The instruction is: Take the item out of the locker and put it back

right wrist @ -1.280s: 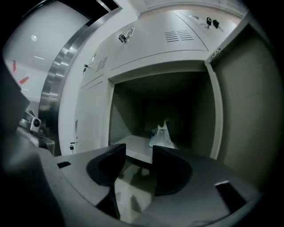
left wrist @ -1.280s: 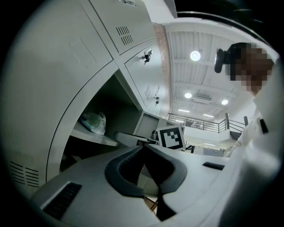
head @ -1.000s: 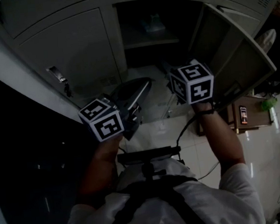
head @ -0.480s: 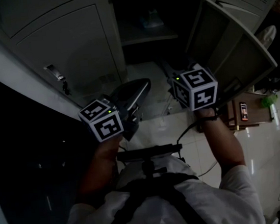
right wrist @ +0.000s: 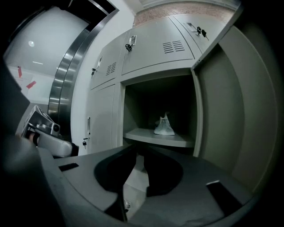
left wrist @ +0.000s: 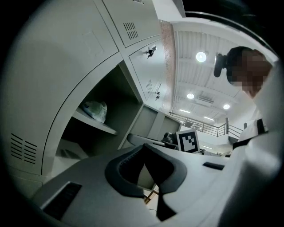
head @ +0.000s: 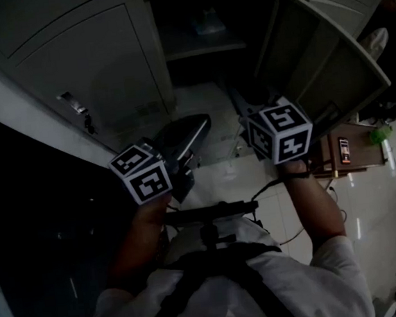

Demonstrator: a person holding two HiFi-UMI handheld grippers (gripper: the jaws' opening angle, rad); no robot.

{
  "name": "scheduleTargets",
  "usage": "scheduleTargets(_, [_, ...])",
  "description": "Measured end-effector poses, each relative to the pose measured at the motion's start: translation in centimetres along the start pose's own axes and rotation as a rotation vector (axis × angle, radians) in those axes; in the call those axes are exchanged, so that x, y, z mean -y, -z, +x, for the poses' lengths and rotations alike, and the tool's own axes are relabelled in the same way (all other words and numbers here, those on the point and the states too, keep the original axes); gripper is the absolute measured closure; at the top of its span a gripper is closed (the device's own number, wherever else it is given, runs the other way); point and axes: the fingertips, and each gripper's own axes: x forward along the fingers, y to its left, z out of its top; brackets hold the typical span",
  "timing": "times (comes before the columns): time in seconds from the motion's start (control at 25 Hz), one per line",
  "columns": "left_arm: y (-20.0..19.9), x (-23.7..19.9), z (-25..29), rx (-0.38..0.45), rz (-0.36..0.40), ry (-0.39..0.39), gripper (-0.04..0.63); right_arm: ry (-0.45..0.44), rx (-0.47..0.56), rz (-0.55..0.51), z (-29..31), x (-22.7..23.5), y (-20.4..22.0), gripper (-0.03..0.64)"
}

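A small tied plastic bag (right wrist: 164, 126) lies on the shelf (right wrist: 155, 138) of the open locker; it also shows as a pale bag (left wrist: 94, 111) in the left gripper view and a dim bag (head: 209, 22) in the head view. Both grippers hang in front of the locker, well short of the shelf. My left gripper (left wrist: 144, 148) is shut, its tips touching with nothing between them. My right gripper (right wrist: 136, 155) points at the compartment below the shelf; its jaws are closing, a thin gap is left, and nothing is between them.
The locker's door (head: 328, 65) stands open to the right, close beside my right gripper's marker cube (head: 279, 134). Closed lockers with a key (head: 74, 107) in the lock fill the left. A wooden table (head: 343, 151) stands on the tiled floor at the right.
My right gripper's cube has drifted slightly right and down in the head view. The left gripper and the bag have not visibly moved.
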Motion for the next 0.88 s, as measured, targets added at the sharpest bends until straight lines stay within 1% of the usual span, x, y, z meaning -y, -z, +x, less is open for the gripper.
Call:
scheduleTargets(0.52, [1.0, 0.0, -1.2, 0.002, -0.037, -0.005, 0.592, 0.003, -0.015, 0.045, -1.6, -0.6, 1.6, 0.578])
scheduleTargets(0.88, [2.2, -0.1, -2.1, 0.002, -0.075, -0.012, 0.592, 0.008, -0.036, 0.065, -2.6, -1.1, 3.2, 0.584])
